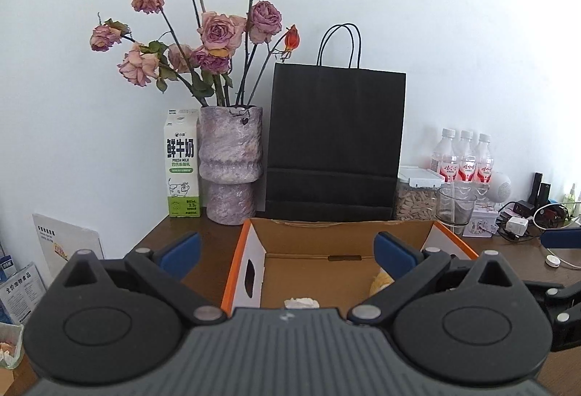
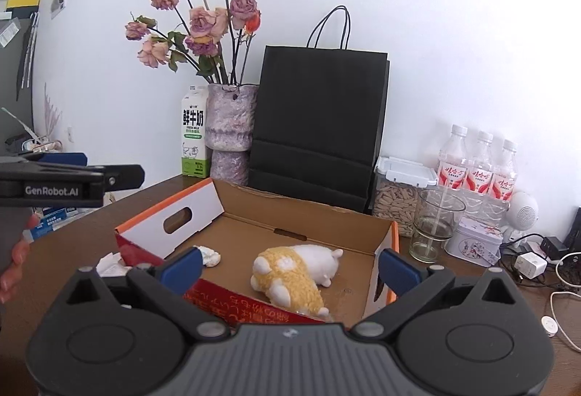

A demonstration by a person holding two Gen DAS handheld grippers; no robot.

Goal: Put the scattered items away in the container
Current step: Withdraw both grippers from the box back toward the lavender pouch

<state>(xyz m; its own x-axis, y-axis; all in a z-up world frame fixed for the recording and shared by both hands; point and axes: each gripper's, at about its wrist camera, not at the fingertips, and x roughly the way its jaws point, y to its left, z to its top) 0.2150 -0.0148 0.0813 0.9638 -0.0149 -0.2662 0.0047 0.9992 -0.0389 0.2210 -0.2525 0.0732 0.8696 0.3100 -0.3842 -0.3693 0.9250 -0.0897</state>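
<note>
Both my tongs are spread wide with nothing between the pads — the left gripper (image 1: 287, 250) looks straight into the cardboard box (image 1: 326, 232), the right gripper (image 2: 290, 267) hangs over its near wall. The plush toy (image 2: 294, 272), yellow and white, already lies on the box floor toward the right side, and a small white crumpled thing (image 2: 210, 254) sits near the left inner wall. One more scrap, a crumpled white paper (image 2: 109, 261), appears to lie outside the box by its near-left corner, half hidden behind my right tong's finger; I judge that to be what is left to tidy. The risk I see: reaching for it with the right tong, I could knock the box's near wall and shove the box toward the glass (image 2: 435, 225) standing just beside its far-right corner, or pinch the light paper badly so it slips free short of the rim. My two tongs are also near each other, so they could clash. The right view shows the toy whole and the paper outside; the left view gives only a sliver of yellow and a white tuft at the bottom edge. The left view alone shows the box's far wall square-on.
</note>
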